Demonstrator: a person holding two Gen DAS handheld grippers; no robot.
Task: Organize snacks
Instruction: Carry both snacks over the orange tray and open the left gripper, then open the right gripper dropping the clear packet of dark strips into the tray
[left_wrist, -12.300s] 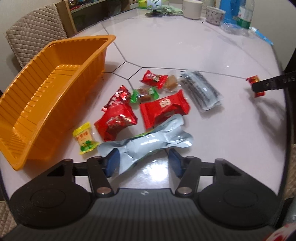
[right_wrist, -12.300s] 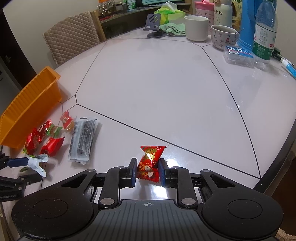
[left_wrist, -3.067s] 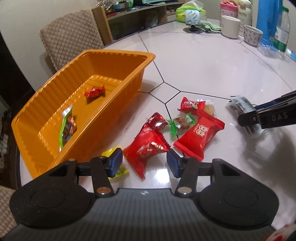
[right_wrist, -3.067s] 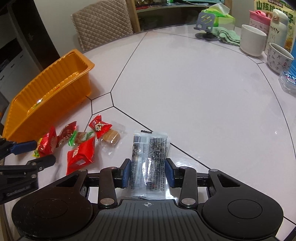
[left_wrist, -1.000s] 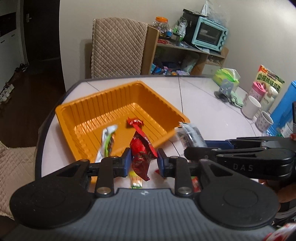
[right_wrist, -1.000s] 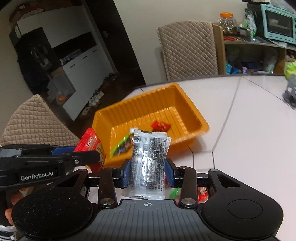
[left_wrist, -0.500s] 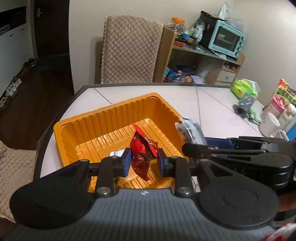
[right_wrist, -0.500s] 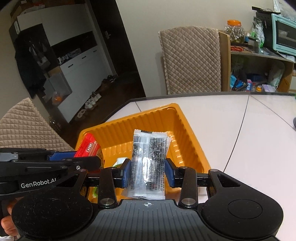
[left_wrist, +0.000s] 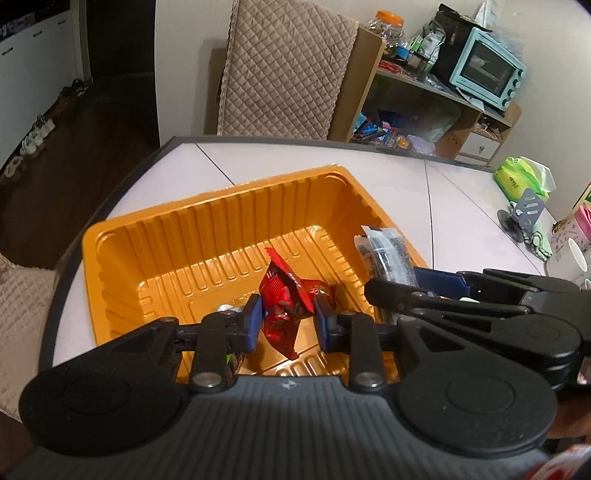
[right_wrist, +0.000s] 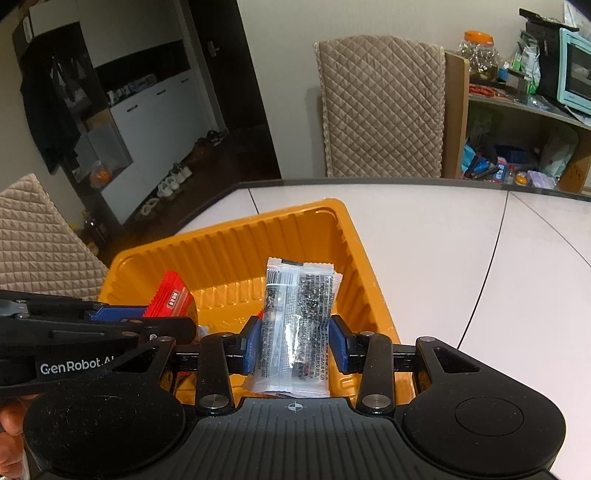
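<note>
My left gripper (left_wrist: 287, 314) is shut on a red snack packet (left_wrist: 284, 306) and hangs over the inside of the orange tray (left_wrist: 229, 206). My right gripper (right_wrist: 297, 339) is shut on a clear packet with black print (right_wrist: 299, 321), held over the same orange tray (right_wrist: 236, 236). In the left wrist view the right gripper (left_wrist: 391, 280) reaches in from the right with the clear packet (left_wrist: 384, 254) above the tray's right wall. In the right wrist view the left gripper (right_wrist: 147, 317) enters from the left holding the red packet (right_wrist: 171, 295). Earlier snacks in the tray are mostly hidden behind the fingers.
The tray stands near the corner of a white table (left_wrist: 461, 206) with a dark edge. A quilted chair (left_wrist: 284, 70) stands behind it, another quilted chair (right_wrist: 33, 240) at the left. A shelf with a mint toaster oven (left_wrist: 484, 70), a tissue pack (left_wrist: 524, 181) and cups lie to the right.
Both grippers have moved forward and down over the tray with their packets still held. The tray now fills more of both views and the loose snacks on the table have dropped out of sight.
</note>
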